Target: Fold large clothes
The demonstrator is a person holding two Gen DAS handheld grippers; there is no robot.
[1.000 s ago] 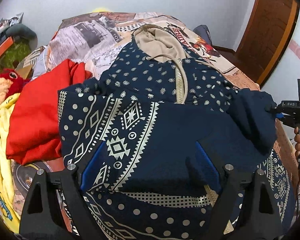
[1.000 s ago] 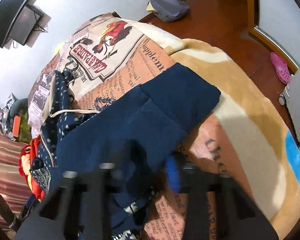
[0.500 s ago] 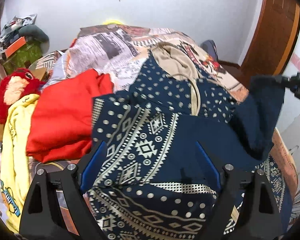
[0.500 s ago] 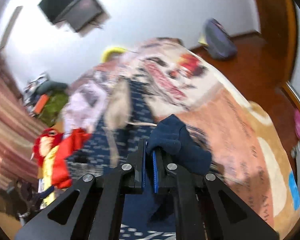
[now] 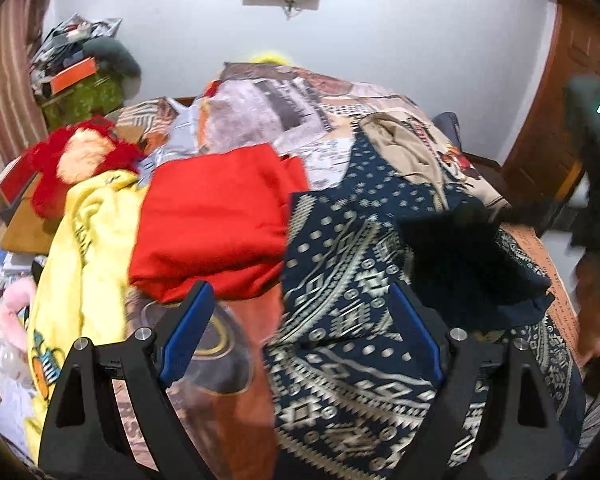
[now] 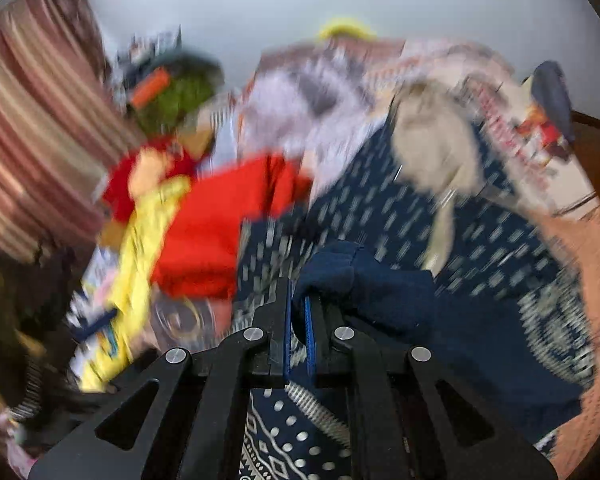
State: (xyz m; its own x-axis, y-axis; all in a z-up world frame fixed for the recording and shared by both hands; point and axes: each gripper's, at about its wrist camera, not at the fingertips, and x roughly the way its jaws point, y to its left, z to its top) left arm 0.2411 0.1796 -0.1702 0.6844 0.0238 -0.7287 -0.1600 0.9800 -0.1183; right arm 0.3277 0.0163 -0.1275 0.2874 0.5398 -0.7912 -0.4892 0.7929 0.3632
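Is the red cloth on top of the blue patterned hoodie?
No, the red cloth lies beside the blue patterned hoodie, to its left on the bed.

No lettering can be read in either view. The bedspread (image 5: 380, 100) carries newspaper-style print, but motion blur smears it into grey blocks and lines. The yellow garment (image 5: 84, 240) has a printed graphic near its lower edge, too soft to make out any words.
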